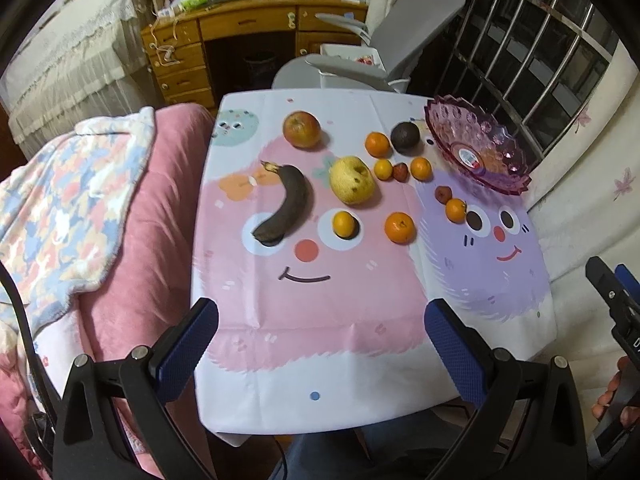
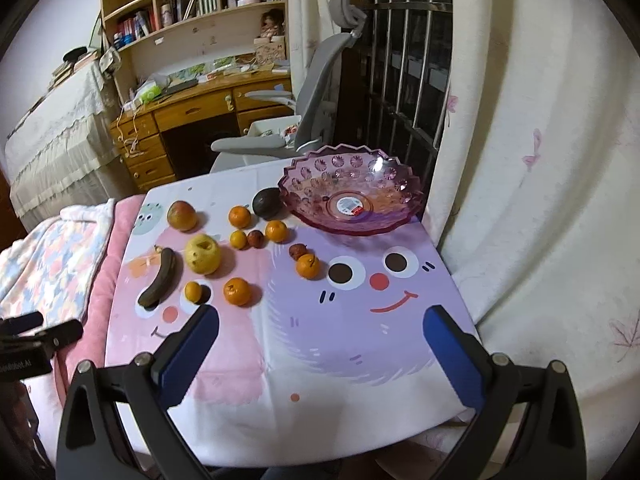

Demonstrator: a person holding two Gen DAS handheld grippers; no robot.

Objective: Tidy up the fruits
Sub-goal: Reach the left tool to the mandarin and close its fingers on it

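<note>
Fruit lies scattered on the cartoon-printed cloth (image 2: 320, 360), none yet in the faceted pink glass bowl (image 2: 316, 196) at the far right. I hold my left claw (image 1: 322, 344) and right claw (image 2: 320, 346) near the table's edge, both spread wide and empty, probably ready to choose. Blackened banana (image 1: 286, 204) curves; the dimpled yellow pear (image 1: 352, 180) and glossy tangerine (image 2: 237, 291) look rounder.

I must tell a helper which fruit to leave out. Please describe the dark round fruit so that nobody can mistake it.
Find the pink bowl at the table's far right corner. The dark fruit sits right beside its left rim, next to an orange. It alone is round and almost black; the banana is dark but long.
</note>
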